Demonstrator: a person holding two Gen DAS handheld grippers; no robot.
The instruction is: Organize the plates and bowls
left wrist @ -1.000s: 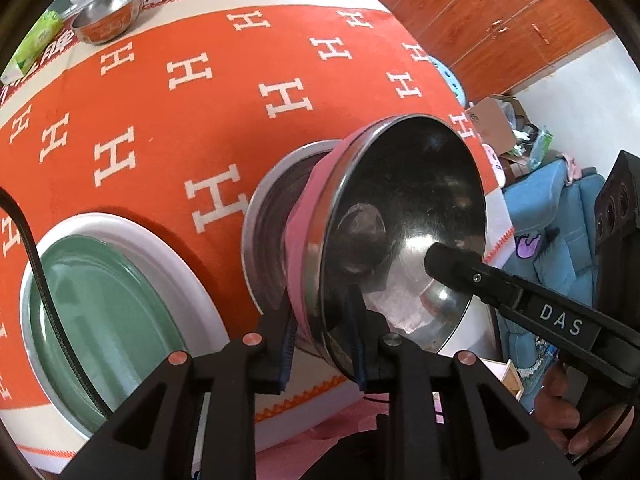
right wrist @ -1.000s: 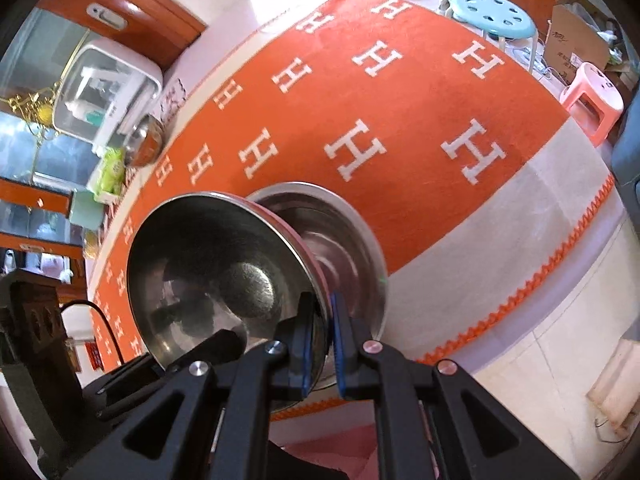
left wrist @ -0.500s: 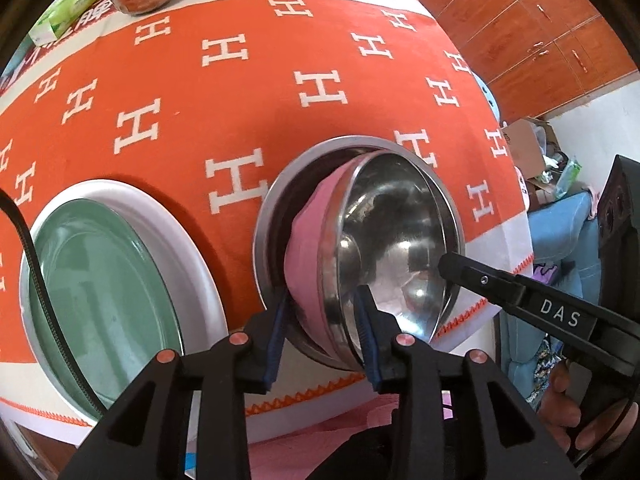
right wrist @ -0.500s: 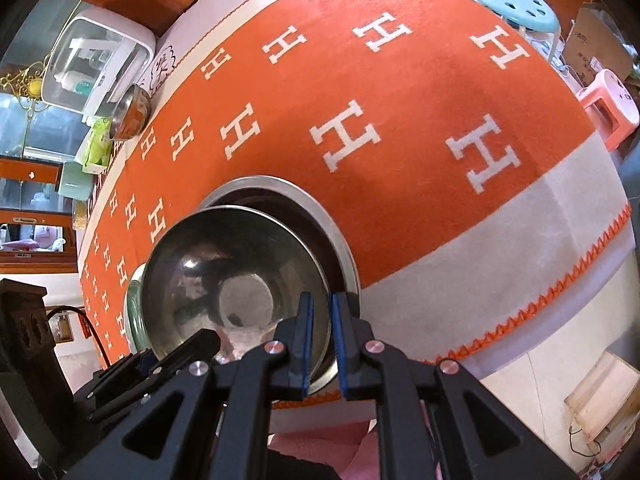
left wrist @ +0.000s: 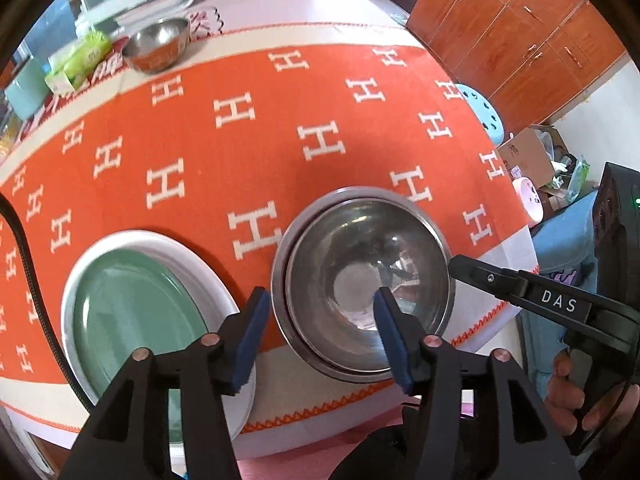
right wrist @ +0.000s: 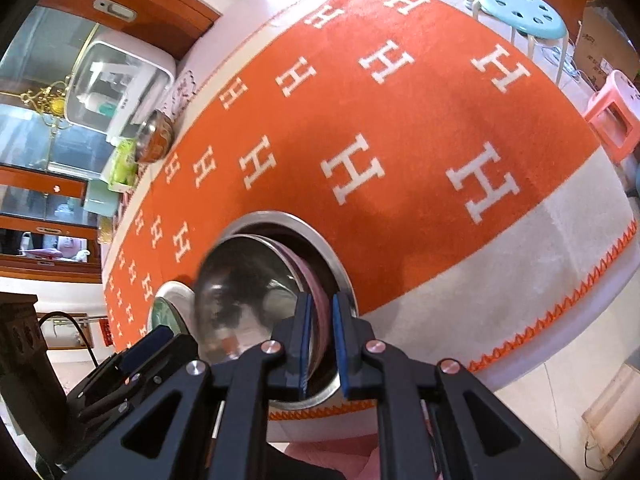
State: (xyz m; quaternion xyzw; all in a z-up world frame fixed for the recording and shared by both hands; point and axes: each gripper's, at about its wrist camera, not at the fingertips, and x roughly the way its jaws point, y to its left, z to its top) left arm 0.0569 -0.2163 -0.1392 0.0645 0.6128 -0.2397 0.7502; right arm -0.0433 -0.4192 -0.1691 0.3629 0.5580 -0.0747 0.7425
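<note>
A steel bowl with a pink outside (left wrist: 360, 280) lies nested inside a larger steel bowl (left wrist: 416, 204) near the table's front edge. My left gripper (left wrist: 320, 328) hovers just above their near rim. Its jaws are opening and straddle the rim without pressing it. My right gripper (right wrist: 322, 336) is shut on the inner bowl's (right wrist: 256, 288) pink-sided rim; in the left wrist view its tip (left wrist: 460, 266) sits at the bowl's right edge. Left of the bowls, a green plate (left wrist: 132, 312) lies on a white plate (left wrist: 168, 242).
A small steel bowl (left wrist: 158, 44) and a green tissue pack (left wrist: 80, 60) stand at the far end of the orange cloth (left wrist: 260, 92). Past the table's right side are a blue stool (right wrist: 520, 12), a pink stool (right wrist: 612, 116), a cardboard box (left wrist: 528, 152) and wooden cabinets (left wrist: 500, 24).
The pink-sided bowl went from steeply tilted to lying down inside the larger bowl. My left jaws let go of its rim, spread and lifted. My right gripper stayed shut on the rim.
</note>
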